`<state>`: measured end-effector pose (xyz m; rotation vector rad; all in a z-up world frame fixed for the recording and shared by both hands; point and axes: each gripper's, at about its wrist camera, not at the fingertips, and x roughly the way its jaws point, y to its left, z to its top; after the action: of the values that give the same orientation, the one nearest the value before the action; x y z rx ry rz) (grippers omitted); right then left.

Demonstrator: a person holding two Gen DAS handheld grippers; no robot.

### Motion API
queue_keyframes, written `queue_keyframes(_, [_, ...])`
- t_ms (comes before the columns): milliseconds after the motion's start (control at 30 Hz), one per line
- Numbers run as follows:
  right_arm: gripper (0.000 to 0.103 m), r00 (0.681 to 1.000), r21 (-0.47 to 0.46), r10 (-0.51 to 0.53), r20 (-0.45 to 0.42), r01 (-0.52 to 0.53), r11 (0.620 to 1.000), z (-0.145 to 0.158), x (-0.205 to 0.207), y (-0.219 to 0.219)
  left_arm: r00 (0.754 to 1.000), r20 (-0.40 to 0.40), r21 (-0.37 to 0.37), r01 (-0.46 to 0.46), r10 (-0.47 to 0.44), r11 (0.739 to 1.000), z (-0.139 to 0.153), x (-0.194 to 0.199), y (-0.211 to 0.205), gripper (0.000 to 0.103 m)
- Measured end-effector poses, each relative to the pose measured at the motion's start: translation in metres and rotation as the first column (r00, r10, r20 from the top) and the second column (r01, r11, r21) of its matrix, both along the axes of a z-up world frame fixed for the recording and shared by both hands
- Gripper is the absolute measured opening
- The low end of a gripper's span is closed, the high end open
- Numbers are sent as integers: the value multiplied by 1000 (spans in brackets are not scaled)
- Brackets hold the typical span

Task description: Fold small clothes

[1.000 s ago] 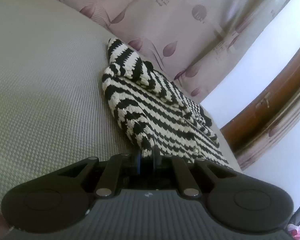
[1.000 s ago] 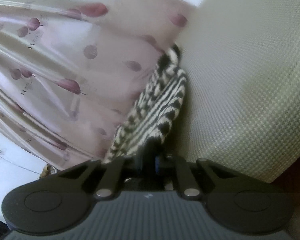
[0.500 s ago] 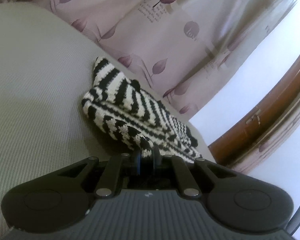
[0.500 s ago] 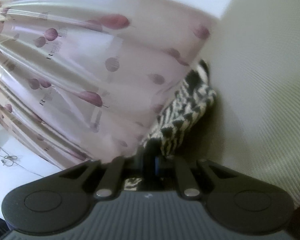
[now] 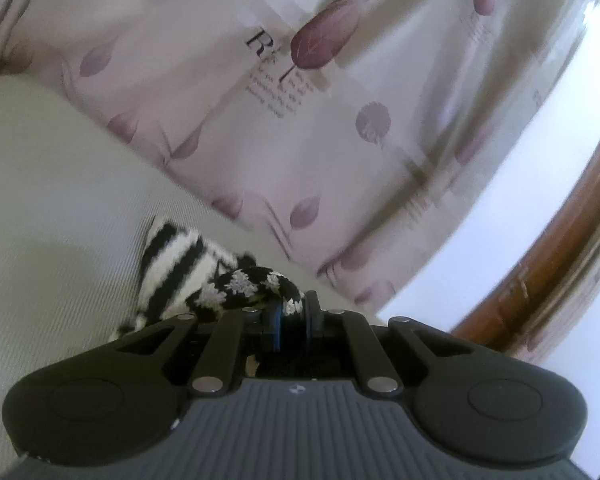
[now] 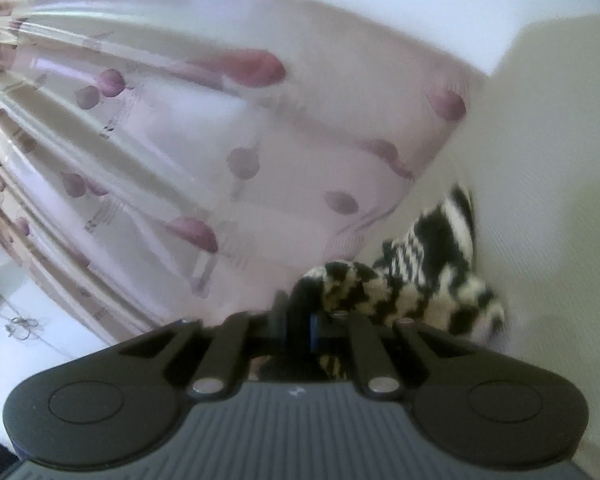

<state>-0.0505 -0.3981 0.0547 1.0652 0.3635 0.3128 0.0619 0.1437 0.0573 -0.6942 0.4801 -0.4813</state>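
Observation:
A small black-and-white striped knit garment [image 5: 180,272] hangs lifted over the pale woven surface [image 5: 52,200]. My left gripper [image 5: 294,308] is shut on one bunched edge of it, the knit pinched between its pads. In the right wrist view the same striped garment [image 6: 428,276] trails off to the right, and my right gripper [image 6: 300,308] is shut on another dark edge of it. Most of the cloth sits below and behind the gripper bodies, hidden from both cameras.
A pink curtain [image 5: 300,120] printed with purple leaves hangs just beyond the pale surface and fills much of both views. A brown wooden frame [image 5: 560,272] and a white wall lie at the right of the left wrist view.
Both grippers have risen and tilted up with the garment. The sweater, spread flat on the surface before, is now gathered and lifted, and the curtain fills more of each view.

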Motion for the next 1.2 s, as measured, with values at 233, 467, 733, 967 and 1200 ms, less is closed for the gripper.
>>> queue_keyframes(233, [10, 998, -23, -22, -51, 21, 1000, 0, 90, -23, 996, -35, 32, -77, 78, 997, -2, 84, -18, 11])
queue_keyframes(467, [10, 986, -28, -35, -162, 31, 999, -27, 165, -32, 979, -135, 104, -141, 155, 984, -23, 152, -28, 11])
queue_keyframes(733, [13, 962, -3, -60, -268, 61, 998, -67, 201, -37, 958, -215, 78, -179, 192, 981, -51, 181, -21, 9])
queue_keyframes(967, [82, 978, 159, -141, -154, 165, 973, -75, 180, -45, 947, -222, 34, -231, 232, 972, -50, 179, -3, 72])
queue_keyframes(1200, [82, 984, -146, -97, -147, 75, 986, -39, 118, -26, 964, -101, 204, -223, 247, 953, -27, 147, 26, 91])
